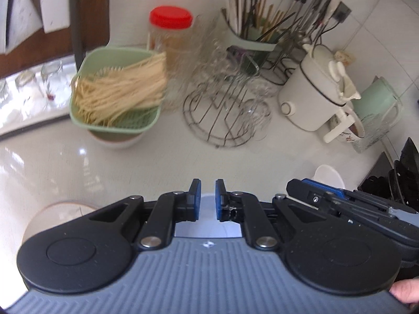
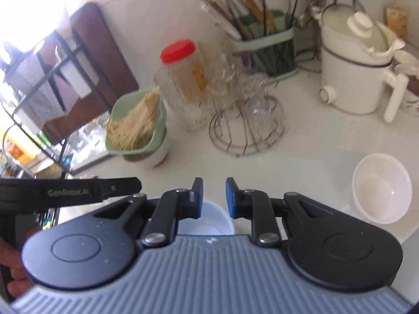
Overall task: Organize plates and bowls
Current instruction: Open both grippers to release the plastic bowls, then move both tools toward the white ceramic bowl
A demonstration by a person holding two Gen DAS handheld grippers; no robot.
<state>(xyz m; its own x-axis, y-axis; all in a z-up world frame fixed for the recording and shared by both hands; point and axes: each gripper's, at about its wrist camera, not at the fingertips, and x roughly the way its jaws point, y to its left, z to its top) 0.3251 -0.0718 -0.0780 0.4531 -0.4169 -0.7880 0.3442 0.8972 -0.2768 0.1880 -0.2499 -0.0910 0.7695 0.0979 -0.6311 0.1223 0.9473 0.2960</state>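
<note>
My left gripper (image 1: 208,191) hovers above the white counter, its jaws open a small way and empty. Under it lies a pale bluish bowl (image 1: 208,225), mostly hidden. A pink-rimmed plate (image 1: 52,214) lies at the lower left. A white bowl (image 1: 328,176) peeks out behind my right gripper's fingers (image 1: 309,191). My right gripper (image 2: 214,191) is open and empty, above a bluish-white bowl (image 2: 207,219). A white bowl (image 2: 381,188) sits on the counter to its right. The left gripper's finger (image 2: 115,187) reaches in from the left.
A green basket of dry noodles (image 1: 117,91) sits on a bowl. A red-lidded jar (image 1: 170,41), a wire glass rack (image 1: 225,104), a chopstick holder (image 1: 251,34), a white electric pot (image 1: 316,91) and a green jug (image 1: 377,99) line the back. Dark cookware (image 1: 403,180) stands at the right.
</note>
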